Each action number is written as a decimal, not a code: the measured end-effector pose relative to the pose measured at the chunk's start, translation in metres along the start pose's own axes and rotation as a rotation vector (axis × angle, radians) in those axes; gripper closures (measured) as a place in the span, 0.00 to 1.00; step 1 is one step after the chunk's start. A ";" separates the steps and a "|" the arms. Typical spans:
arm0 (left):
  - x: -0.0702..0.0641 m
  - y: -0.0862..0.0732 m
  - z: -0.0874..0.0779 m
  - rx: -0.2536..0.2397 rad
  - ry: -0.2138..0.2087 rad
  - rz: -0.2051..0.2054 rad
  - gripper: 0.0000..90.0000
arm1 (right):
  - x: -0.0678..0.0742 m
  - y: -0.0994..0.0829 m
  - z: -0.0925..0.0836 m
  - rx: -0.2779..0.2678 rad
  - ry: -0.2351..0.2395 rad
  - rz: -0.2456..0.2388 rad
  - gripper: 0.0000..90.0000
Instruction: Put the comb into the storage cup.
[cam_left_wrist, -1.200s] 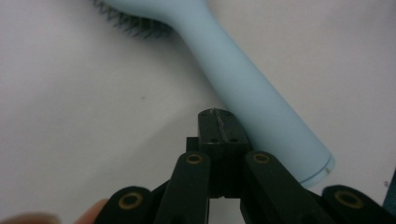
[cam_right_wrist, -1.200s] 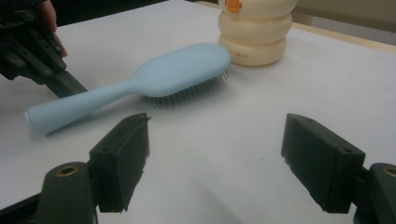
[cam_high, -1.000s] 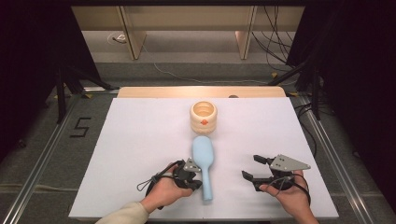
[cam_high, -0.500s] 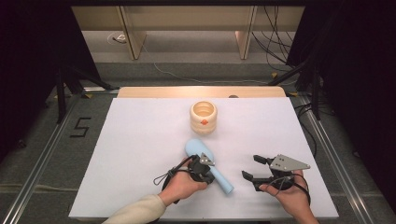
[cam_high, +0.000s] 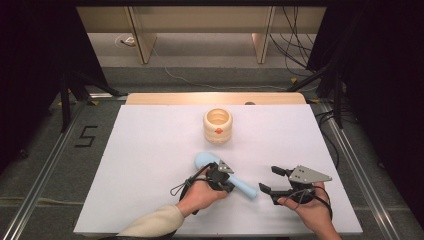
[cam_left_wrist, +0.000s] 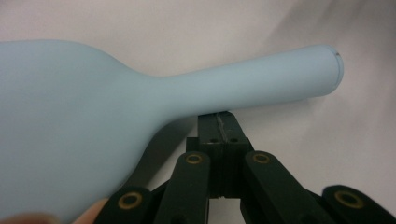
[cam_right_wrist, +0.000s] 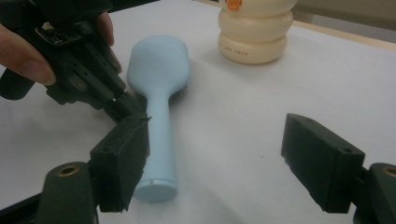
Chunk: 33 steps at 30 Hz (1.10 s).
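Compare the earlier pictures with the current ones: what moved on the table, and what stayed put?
The left gripper, jaws shut, has swung the light blue hairbrush round: its handle end now points towards the right gripper, its head up-left. It pushes the brush without holding it. The right gripper, open, and the cream ringed pot stayed in place.

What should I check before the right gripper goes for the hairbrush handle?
1. Right gripper open, nothing between its jaws: ok.
2. Hairbrush lying flat on the white table, handle end toward the right gripper: ok.
3. Left gripper shut, jaws pressed against the handle's side, not clamping it: ok.
4. Left gripper clear of the grasp spot: not ok, it crowds the handle.
5. Cream ringed pot apart from the brush: ok.
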<state>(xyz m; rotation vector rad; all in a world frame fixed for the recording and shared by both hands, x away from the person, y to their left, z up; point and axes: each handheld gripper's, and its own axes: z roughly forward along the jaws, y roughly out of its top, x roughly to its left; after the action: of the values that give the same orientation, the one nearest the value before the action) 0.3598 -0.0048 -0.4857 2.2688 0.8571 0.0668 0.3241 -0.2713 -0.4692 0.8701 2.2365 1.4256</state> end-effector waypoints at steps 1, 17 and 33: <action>0.000 0.000 0.000 -0.002 0.002 0.003 1.00 | 0.000 0.000 0.000 -0.001 0.001 0.000 0.27; 0.002 -0.013 -0.051 -0.119 -0.073 0.070 0.57 | -0.001 0.000 -0.002 -0.012 0.007 0.005 0.26; 0.060 -0.090 -0.126 -0.287 0.143 -0.028 0.00 | -0.003 0.001 -0.004 -0.026 0.007 0.014 0.24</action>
<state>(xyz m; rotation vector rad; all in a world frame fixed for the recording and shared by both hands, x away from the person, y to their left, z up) 0.3206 0.1544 -0.4586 2.0004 0.8912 0.3229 0.3242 -0.2760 -0.4666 0.8757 2.2163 1.4629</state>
